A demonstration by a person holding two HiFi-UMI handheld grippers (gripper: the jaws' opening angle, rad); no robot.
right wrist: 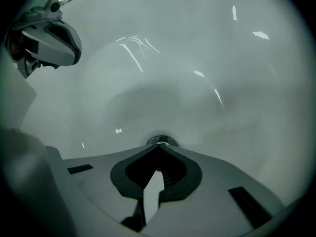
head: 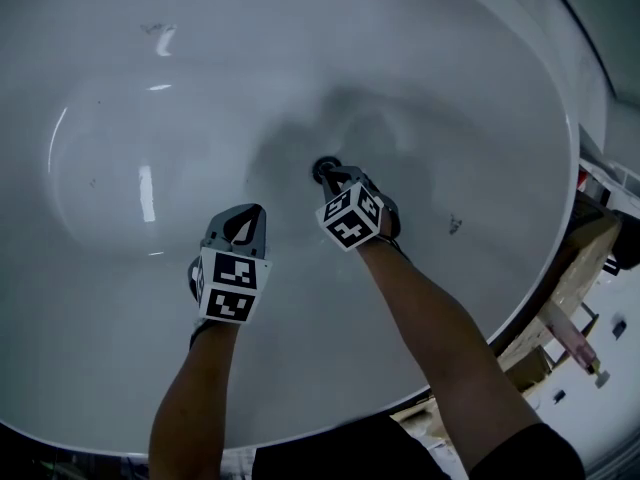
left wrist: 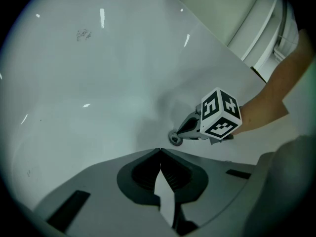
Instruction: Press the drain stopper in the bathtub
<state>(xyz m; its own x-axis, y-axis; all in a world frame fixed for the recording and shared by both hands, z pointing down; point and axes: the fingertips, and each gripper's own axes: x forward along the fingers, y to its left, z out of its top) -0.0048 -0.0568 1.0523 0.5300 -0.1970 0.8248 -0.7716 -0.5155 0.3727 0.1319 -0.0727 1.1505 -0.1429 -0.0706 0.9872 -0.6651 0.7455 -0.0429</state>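
Head view is showing the drain stopper [head: 325, 168] sitting at the lowest part of the bathtub [head: 120, 98] floor. The right gripper [head: 332, 176] is pointing down at it, jaws pinched tip to tip and gripping nothing. Right gripper view is placing those closed tips directly over the stopper's dark ring, either touching it or just above; which of the two cannot be told. The left gripper [head: 250, 216] is hanging to the stopper's left and nearer the person. It is likewise pinched together and empty, apart from the metal.

The pressing step looks to be in hand: the tip is lined up, and the push itself is what is left. That move is calling for a straight downward shove through the stopper's centre, since the narrow tips could slide off the small cap onto slick enamel.

Around the stopper the floor is lying bare and curving up gently, giving both arms plenty of room. The rim [head: 572, 158] and the wooden frame [head: 585, 258] beyond it are standing far to the stopper's right.
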